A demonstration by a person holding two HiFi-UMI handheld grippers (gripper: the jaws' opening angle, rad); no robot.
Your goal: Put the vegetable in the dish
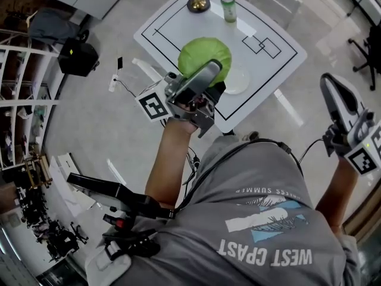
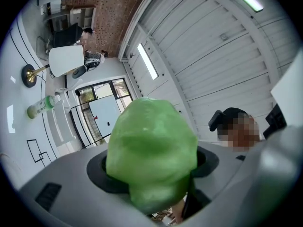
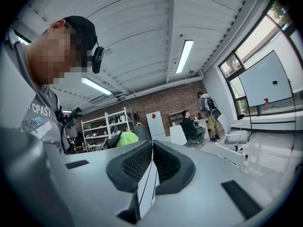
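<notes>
A round light-green vegetable (image 1: 204, 57) like a cabbage is clamped in my left gripper (image 1: 209, 71), which hangs over the near part of the white table (image 1: 280, 58). In the left gripper view the vegetable (image 2: 151, 150) fills the space between both dark pads. A small white dish (image 1: 237, 81) lies on the table just right of the vegetable, with nothing in it. My right gripper (image 1: 331, 83) is held off the table's right side, over the floor. Its jaws are shut with nothing between them, and the ribbed pads (image 3: 135, 163) meet.
At the table's far edge stand a brass-footed lamp (image 1: 198, 3) and a green bottle (image 1: 228, 8). Black lines mark rectangles on the tabletop. A black box (image 1: 77, 57) sits on the floor at left, shelving at far left, chairs at the far right.
</notes>
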